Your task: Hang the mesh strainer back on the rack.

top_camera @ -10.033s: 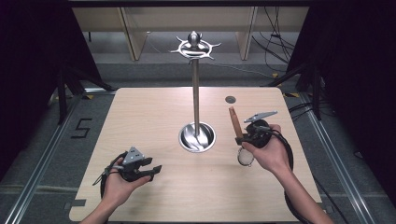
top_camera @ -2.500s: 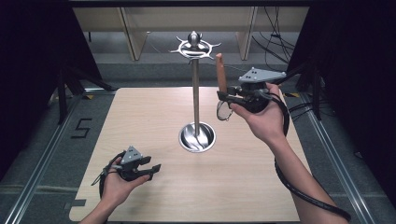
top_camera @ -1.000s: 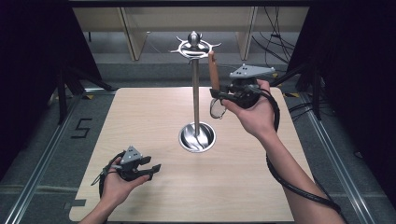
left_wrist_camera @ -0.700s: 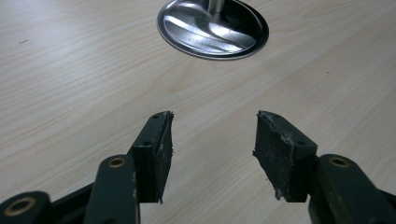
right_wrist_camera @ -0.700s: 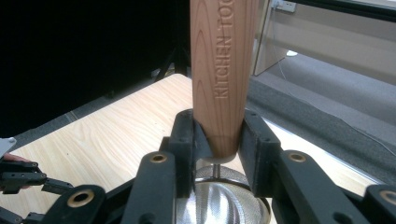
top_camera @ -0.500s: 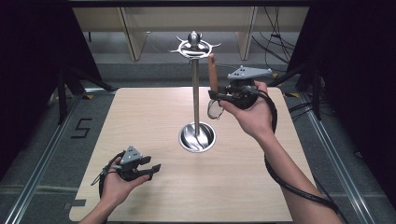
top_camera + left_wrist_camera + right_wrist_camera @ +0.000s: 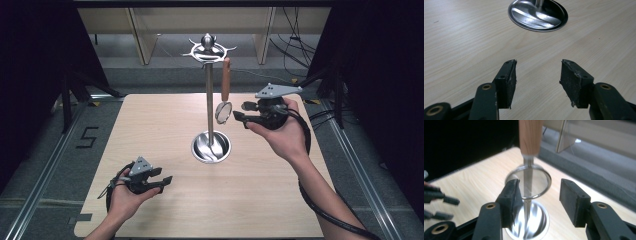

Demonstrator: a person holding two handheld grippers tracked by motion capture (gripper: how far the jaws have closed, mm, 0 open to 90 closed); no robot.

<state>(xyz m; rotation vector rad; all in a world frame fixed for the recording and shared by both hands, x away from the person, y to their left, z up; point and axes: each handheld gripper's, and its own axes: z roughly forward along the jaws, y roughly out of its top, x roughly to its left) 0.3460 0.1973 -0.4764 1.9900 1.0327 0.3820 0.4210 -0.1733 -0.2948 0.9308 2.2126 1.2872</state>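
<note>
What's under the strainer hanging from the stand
Below the hanging strainer lies bare wooden table, with the stand's round shiny base just beside that spot. Nothing sits under it. The open right gripper is close by, not touching.

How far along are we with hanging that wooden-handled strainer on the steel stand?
The wooden-handled round mesh strainer already hangs from a hook of the steel stand. The right gripper is open beside it, holding nothing. The left gripper rests open on the light wooden table. Left: draw the right hand clear.
</note>
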